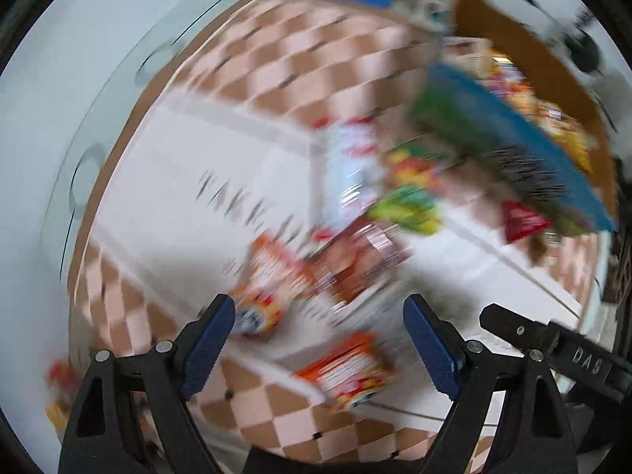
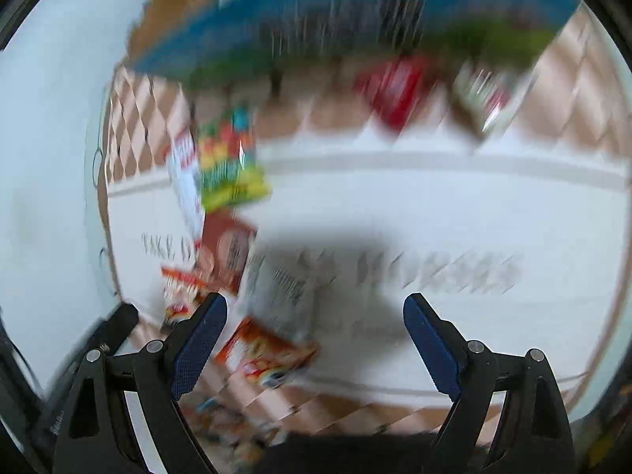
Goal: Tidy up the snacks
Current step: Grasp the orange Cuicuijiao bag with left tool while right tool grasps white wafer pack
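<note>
Both views heavily motion-blurred. Left gripper (image 1: 318,312) released, jaws spread wide, nothing between the blue pads (image 1: 207,339); it points down over a white mat (image 1: 189,181) with grey lettering (unreadable in the left wrist view). The mat lies on a pink-and-brown checkered cloth (image 1: 300,51), cloth border showing all round the mat edges. Right gripper (image 2: 314,312) also released, wide apart, empty, over the same white mat (image 2: 434,213).

Snack packets sit in a loose row across the mat: orange packet (image 1: 272,288) just ahead of the left finger, a second orange packet (image 1: 347,371) nearer, overlapping the mat's near edge, between the jaws in frame but below them, not gripped. Brown packet (image 1: 355,260) next, then a white-and-red packet (image 1: 351,166), a green-yellow packet (image 1: 410,201), and a red packet (image 1: 521,221) further off by itself.

A blue-edged box (image 1: 525,138) stands at the cloth's far side, more snacks inside it (contents too smeared to tell).

Open room: in the right wrist view the mat's right half is bare, wide clear stretch ahead of the right finger (image 2: 432,339). Snacks crowd the left side by the left finger. Pale tabletop (image 1: 67,91) runs beyond the cloth edge.
</note>
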`<state>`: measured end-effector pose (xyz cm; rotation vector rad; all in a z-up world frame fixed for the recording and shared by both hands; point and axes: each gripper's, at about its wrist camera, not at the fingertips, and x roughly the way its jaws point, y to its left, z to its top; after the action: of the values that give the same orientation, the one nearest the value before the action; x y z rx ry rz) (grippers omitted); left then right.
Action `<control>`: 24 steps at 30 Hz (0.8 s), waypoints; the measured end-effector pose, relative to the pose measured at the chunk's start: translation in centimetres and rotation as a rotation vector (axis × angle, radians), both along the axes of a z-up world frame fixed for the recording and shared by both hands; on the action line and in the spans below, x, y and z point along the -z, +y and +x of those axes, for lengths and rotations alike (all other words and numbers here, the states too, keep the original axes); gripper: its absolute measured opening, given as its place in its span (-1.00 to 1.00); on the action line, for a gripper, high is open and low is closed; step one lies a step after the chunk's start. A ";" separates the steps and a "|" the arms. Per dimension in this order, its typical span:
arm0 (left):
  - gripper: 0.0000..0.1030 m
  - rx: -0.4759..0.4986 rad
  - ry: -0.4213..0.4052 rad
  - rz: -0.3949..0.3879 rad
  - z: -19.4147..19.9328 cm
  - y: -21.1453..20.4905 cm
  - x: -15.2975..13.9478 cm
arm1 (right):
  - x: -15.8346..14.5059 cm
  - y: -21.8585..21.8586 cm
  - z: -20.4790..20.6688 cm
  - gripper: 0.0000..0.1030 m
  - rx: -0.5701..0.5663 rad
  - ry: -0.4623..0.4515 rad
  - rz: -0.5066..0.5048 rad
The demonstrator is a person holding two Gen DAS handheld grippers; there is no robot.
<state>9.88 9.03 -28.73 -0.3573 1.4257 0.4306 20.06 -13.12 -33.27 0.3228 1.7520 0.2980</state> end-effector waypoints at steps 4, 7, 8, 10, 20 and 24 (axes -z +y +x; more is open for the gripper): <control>0.69 -0.137 0.053 -0.004 -4.2 2.0 2.5 | 3.7 2.8 -1.5 0.71 0.020 0.099 0.006; 0.69 -0.189 0.077 0.014 -6.0 2.6 3.6 | 5.4 4.8 -1.9 0.70 0.027 0.118 -0.024; 0.69 -0.206 0.086 0.017 -6.6 2.7 4.1 | 5.9 5.4 -1.9 0.70 0.024 0.122 -0.034; 0.69 -0.227 0.100 0.014 -7.3 2.8 4.7 | 6.6 6.5 -2.1 0.67 0.006 0.126 -0.061; 0.69 -0.259 0.121 -0.096 -9.1 2.1 6.4 | 7.2 9.5 -3.4 0.15 -0.348 0.018 -0.215; 0.69 -0.234 0.139 -0.180 -8.5 0.7 7.2 | 6.8 7.3 -3.9 0.14 -0.460 -0.022 -0.270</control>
<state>1.40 9.69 -35.98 -0.6548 1.5691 0.5260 16.16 -5.81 -40.11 -0.2831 1.8056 0.3845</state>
